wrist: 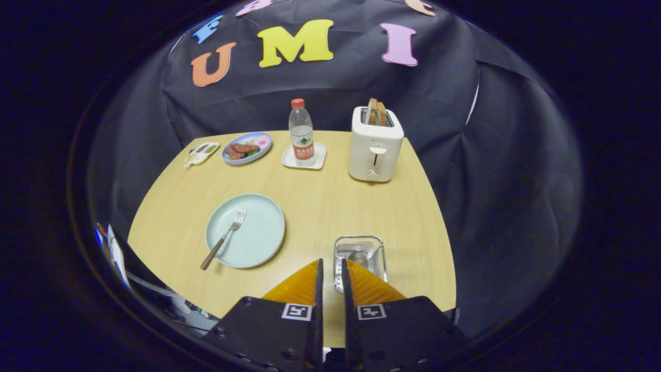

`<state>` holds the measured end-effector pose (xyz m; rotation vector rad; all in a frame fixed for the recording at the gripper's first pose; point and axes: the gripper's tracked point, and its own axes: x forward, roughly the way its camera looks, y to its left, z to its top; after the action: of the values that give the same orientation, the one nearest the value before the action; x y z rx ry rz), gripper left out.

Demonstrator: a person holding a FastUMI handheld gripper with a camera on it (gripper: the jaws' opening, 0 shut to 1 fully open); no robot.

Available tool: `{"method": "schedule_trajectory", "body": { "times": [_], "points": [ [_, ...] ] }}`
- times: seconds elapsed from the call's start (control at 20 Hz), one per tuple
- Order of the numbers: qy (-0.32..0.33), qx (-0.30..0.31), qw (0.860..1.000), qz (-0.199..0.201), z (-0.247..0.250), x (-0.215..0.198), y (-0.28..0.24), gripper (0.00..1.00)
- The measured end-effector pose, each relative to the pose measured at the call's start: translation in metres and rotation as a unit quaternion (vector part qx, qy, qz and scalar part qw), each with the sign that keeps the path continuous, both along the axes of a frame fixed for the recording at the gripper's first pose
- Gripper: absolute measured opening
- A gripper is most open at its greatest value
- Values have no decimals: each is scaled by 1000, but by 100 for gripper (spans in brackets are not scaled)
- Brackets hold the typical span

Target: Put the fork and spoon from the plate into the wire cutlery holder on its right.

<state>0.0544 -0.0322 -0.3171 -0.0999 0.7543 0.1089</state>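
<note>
A fork (pixel 225 238) with a brown handle lies across the pale green plate (pixel 261 243), its handle sticking out over the plate's near left rim. The wire cutlery holder (pixel 360 258) stands to the right of the plate, and a spoon bowl (pixel 358 259) shows inside it. My gripper (pixel 331 264) hovers above the table's near edge, its orange fingers (pixel 299 287) close together with only a thin strip of table between them and nothing held. The right finger covers the holder's near left corner. The plate and fork lie ahead and to the left of the fingers.
At the back of the table stand a white toaster (pixel 375 147) with bread slices, a water bottle (pixel 301 133) on a small white tray, a blue plate of food (pixel 247 148) and a small white dish (pixel 201 153). Bare wood lies between the green plate and these.
</note>
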Motion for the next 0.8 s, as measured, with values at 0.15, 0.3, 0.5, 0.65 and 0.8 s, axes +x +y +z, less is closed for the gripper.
{"method": "schedule_trajectory", "body": {
  "times": [0.15, 0.3, 0.5, 0.65, 0.8],
  "points": [
    [-5, 3, 1000, 9, -4, 1, 25, 32],
    [-3, 8, 1000, 18, -11, 1, 54, 52],
    [17, 10, 999, 36, -26, -1, 96, 81],
    [37, 9, 998, 41, -40, -2, 122, 85],
    [53, 6, 998, 37, -53, 0, 146, 90]
  ]
}}
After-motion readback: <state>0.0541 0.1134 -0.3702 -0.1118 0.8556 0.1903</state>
